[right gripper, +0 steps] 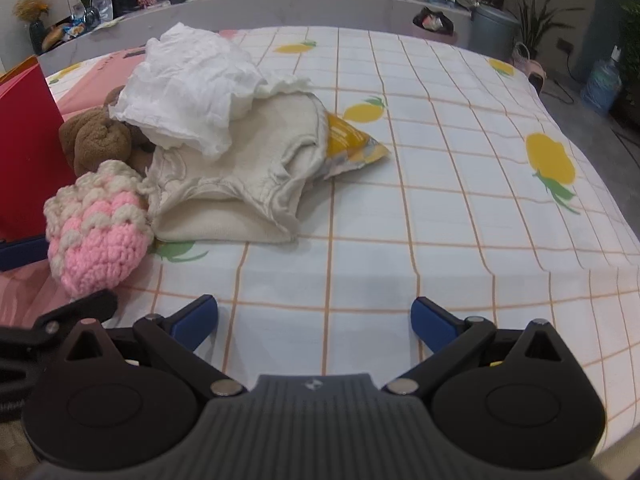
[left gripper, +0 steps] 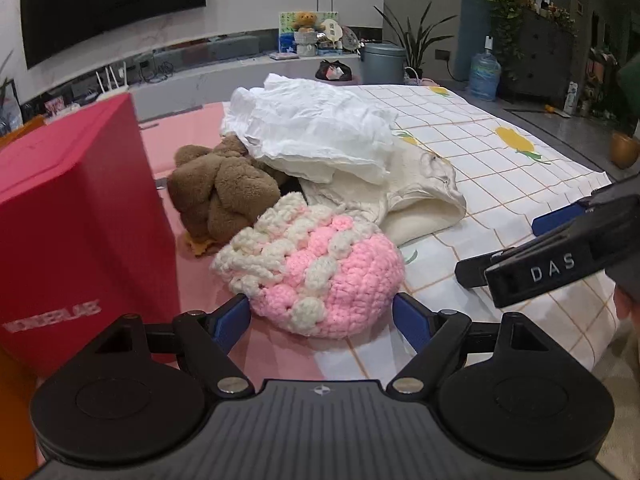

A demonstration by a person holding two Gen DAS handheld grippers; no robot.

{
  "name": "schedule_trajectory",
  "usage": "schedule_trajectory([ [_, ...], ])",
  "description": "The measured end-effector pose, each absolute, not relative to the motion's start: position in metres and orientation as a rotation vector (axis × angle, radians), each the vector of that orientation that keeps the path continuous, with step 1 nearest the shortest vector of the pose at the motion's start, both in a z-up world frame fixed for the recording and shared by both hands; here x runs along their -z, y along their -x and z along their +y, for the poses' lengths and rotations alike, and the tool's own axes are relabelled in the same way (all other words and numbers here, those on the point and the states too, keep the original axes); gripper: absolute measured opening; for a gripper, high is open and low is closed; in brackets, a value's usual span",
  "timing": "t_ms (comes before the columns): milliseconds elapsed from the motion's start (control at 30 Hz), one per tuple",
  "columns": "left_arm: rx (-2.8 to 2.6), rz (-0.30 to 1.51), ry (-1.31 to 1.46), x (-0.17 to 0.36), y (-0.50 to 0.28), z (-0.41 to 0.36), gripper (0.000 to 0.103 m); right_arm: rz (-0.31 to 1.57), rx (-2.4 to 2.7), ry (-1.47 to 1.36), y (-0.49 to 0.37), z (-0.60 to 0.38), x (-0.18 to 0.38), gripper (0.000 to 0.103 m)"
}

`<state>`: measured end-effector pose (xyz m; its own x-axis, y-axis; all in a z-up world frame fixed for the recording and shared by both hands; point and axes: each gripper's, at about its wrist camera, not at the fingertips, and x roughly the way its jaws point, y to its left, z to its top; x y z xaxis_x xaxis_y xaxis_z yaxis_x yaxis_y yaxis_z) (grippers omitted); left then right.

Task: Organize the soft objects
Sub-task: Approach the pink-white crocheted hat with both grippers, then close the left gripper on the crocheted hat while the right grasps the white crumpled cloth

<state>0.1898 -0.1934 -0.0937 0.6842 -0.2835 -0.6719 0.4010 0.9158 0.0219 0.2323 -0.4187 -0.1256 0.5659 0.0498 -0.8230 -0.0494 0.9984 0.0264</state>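
Note:
A pink and cream crocheted hat (left gripper: pixel 316 276) lies on the bed, seen also in the right wrist view (right gripper: pixel 96 236). Behind it are a brown plush toy (left gripper: pixel 220 192), a cream garment (left gripper: pixel 420 196) and a crumpled white cloth (left gripper: pixel 316 128). A yellow packet (right gripper: pixel 352 144) sticks out from under the cream garment. My left gripper (left gripper: pixel 322 320) is open, its blue pads on either side of the hat's near edge. My right gripper (right gripper: pixel 314 320) is open and empty over the checked sheet, right of the pile.
A red box (left gripper: pixel 80 232) stands upright left of the pile, also visible in the right wrist view (right gripper: pixel 28 152). The checked sheet with yellow fruit prints (right gripper: pixel 460 184) covers the bed. A TV shelf, plants and a water jug stand beyond the bed.

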Motion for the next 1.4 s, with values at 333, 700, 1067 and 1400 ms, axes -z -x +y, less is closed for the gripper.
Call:
schedule_trajectory([
  [333,0.392,0.637,-0.149,0.102,-0.176,-0.185,0.059,0.947,-0.063,0.004,-0.226,-0.414,0.126,0.101],
  [700,0.517,0.769,-0.232,0.085,-0.138,-0.139,0.064,0.942,-0.063,0.006,-0.225,-0.415,0.126,0.101],
  [1067,0.45,1.008,0.09,0.055,-0.156,-0.138,0.091,0.937,-0.04,0.001,-0.221,-0.412,0.126,0.101],
  [1400,0.276,1.075,0.086,0.065,-0.203,-0.158,0.091,0.94,-0.034,-0.001,-0.217,-0.408,0.126,0.101],
])
